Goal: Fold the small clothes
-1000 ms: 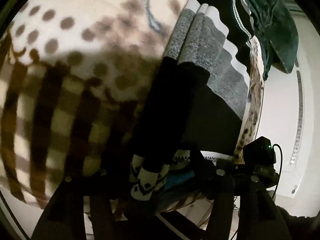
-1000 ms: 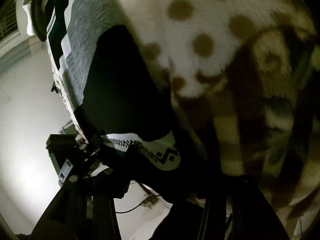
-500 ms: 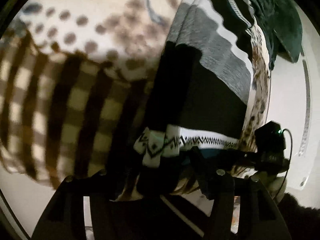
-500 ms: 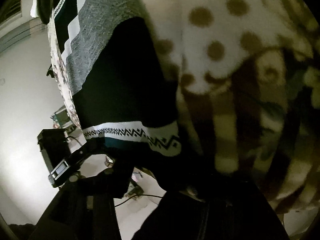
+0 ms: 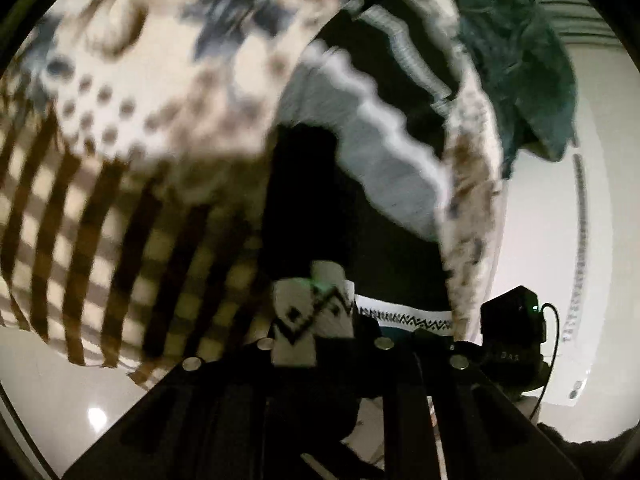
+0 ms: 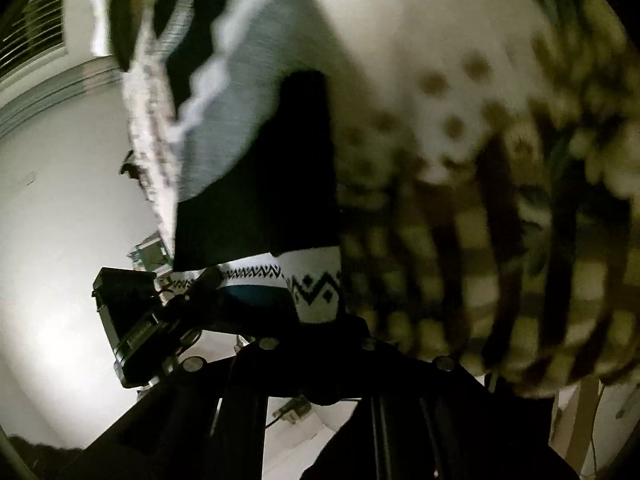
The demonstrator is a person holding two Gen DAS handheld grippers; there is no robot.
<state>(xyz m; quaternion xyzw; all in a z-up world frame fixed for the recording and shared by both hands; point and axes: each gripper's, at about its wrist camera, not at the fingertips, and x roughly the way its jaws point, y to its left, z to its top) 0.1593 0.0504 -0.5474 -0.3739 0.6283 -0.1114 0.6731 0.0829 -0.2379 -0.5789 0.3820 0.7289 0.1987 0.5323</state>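
Observation:
A knit garment in black, grey and white bands with a zigzag-patterned white hem lies on a patterned blanket. My left gripper is shut on the hem's left corner and holds it raised. My right gripper is shut on the hem's right corner of the same garment. The hem stretches between the two grippers. Each wrist view shows the other gripper's black body at the far end of the hem. Both views are motion-blurred.
The cream blanket with brown dots and checks covers the surface under the garment. A dark green cloth lies beyond the garment at the far edge. White floor and white wall lie beyond the surface's edges.
Both grippers have pulled back and lifted with the hem held. The hem has straightened and drawn taut between them. More blanket and floor show in both views.

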